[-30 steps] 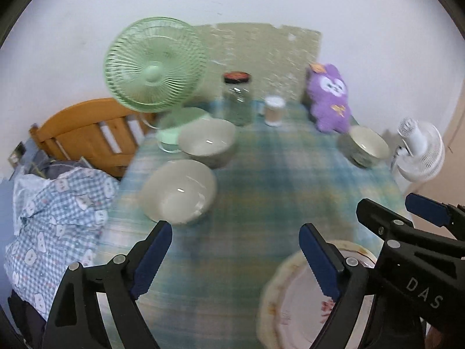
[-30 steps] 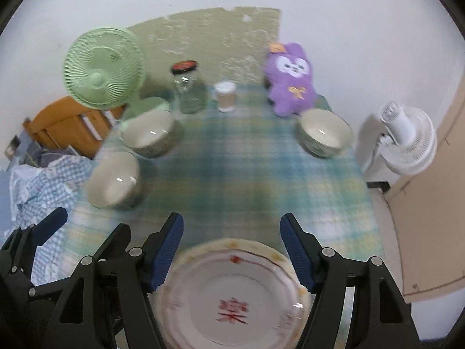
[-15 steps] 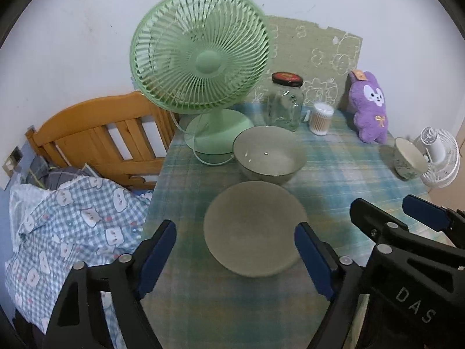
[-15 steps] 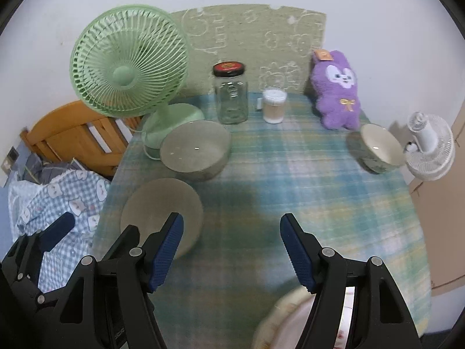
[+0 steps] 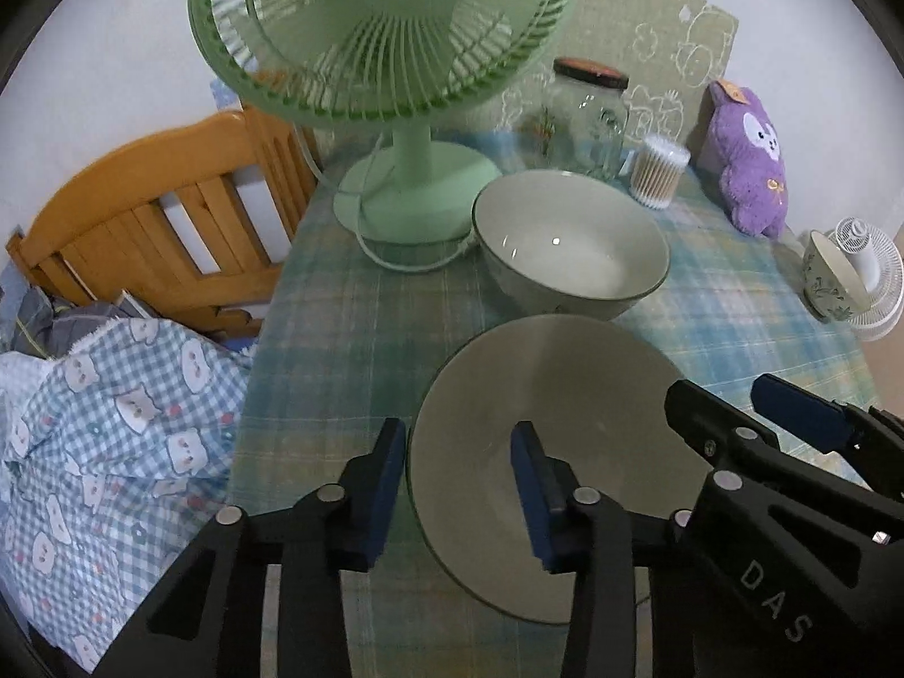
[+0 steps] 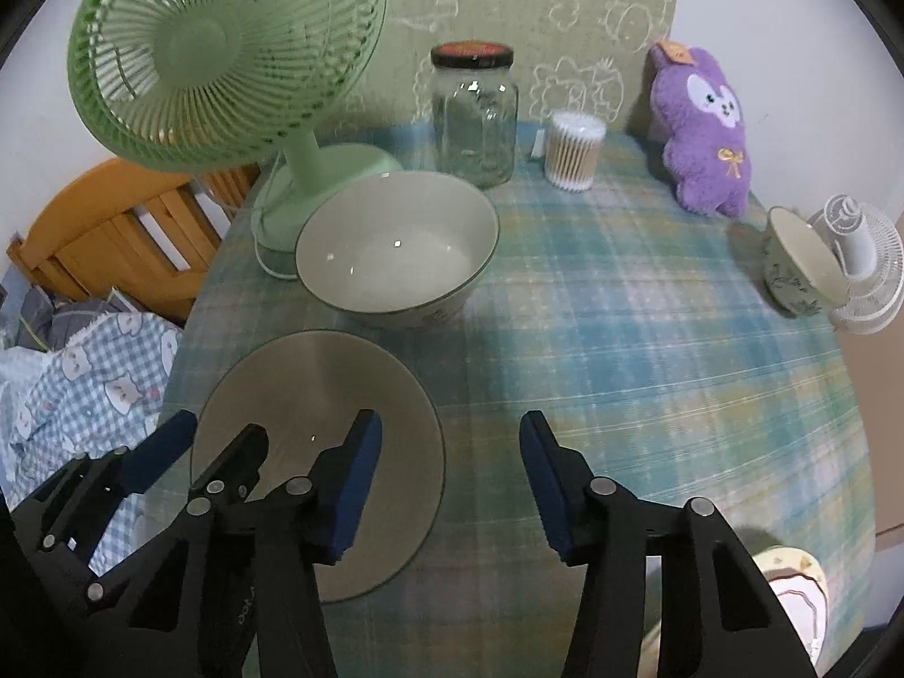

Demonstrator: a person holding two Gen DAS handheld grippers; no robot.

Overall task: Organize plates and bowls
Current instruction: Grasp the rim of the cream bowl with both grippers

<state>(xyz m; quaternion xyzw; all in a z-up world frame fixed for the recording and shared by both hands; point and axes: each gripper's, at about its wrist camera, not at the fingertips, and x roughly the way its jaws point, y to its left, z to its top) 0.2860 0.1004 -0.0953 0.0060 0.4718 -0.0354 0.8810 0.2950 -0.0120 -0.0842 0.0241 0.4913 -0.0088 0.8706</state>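
A shallow grey-green bowl (image 5: 565, 452) sits at the near left of the plaid table; it also shows in the right wrist view (image 6: 316, 429). My left gripper (image 5: 457, 486) is open, its jaws straddling this bowl's left rim, one finger outside and one inside. A deeper white bowl (image 5: 570, 243) stands behind it, also in the right wrist view (image 6: 395, 248). A small patterned bowl (image 6: 799, 265) sits at the right edge. My right gripper (image 6: 446, 480) is open and empty over the cloth, just right of the shallow bowl. A flowered plate (image 6: 791, 599) peeks in at bottom right.
A green fan (image 6: 226, 45), a glass jar (image 6: 474, 118), a cotton-swab tub (image 6: 573, 150) and a purple plush (image 6: 703, 130) line the back. A white fan (image 6: 864, 265) stands off the right edge. A wooden chair (image 5: 158, 220) and checked cloth (image 5: 101, 440) lie left.
Both grippers moved forward and left toward the shallow bowl. My left gripper narrowed and now straddles the bowl's rim. The flowered plate slid out of view to the bottom right.
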